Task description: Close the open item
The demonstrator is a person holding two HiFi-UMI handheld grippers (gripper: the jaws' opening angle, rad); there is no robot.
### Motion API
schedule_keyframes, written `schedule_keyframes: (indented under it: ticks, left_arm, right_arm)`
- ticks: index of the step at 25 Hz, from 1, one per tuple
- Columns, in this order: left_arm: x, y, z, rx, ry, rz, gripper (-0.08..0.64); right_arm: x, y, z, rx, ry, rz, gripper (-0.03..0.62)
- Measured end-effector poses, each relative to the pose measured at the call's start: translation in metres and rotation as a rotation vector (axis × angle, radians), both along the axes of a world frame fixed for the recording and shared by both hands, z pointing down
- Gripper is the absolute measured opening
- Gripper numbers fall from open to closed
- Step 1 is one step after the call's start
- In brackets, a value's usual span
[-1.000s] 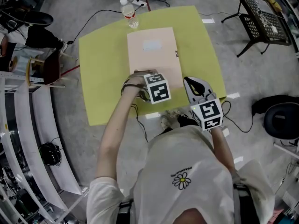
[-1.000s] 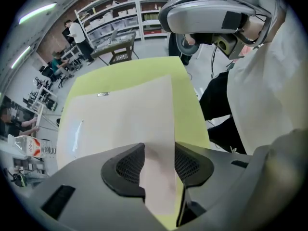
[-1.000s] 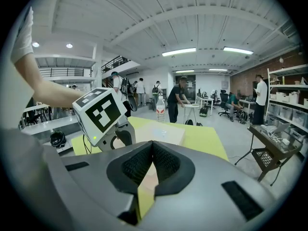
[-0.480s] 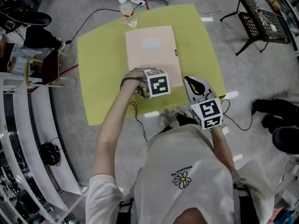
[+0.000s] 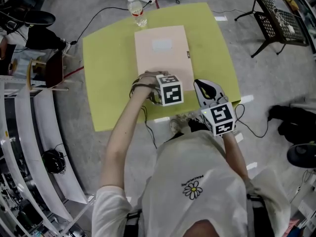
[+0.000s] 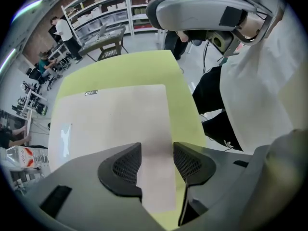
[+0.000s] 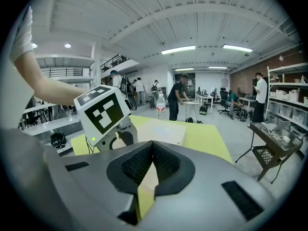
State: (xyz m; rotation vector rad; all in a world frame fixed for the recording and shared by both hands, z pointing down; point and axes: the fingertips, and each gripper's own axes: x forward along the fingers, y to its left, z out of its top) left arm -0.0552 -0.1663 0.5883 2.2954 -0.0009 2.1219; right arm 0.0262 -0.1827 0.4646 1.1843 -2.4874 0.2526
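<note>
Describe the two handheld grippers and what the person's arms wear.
Both the left gripper and right gripper have smooth grey bodies with black, fine-ribbed pads. Each carries a white cube printed with black square markers. A thin black cable trails from the left one. The person wears a white short-sleeved T-shirt with a daisy print.

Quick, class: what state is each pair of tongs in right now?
Left tongs: open, just been closing, gripping nothing, over the pink folder.
Right tongs: shut, empty.
</note>
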Motion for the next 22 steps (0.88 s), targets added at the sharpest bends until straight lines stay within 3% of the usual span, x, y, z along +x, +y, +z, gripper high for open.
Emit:
schedule_keyframes:
  ticks: [14, 22]
  left_arm:
    - [-0.001, -0.009, -0.022, 0.035, 0.13, -0.083, 0.236]
    - [-0.001, -0.051, -0.091, 0.244, 0.288, -0.185, 0.139]
  right_arm:
    - [0.004, -0.004, -0.012, 0.034, -0.004, 0.017, 0.011]
    - [0.004, -0.006, -0.027, 0.091, 0.013, 0.009, 0.011]
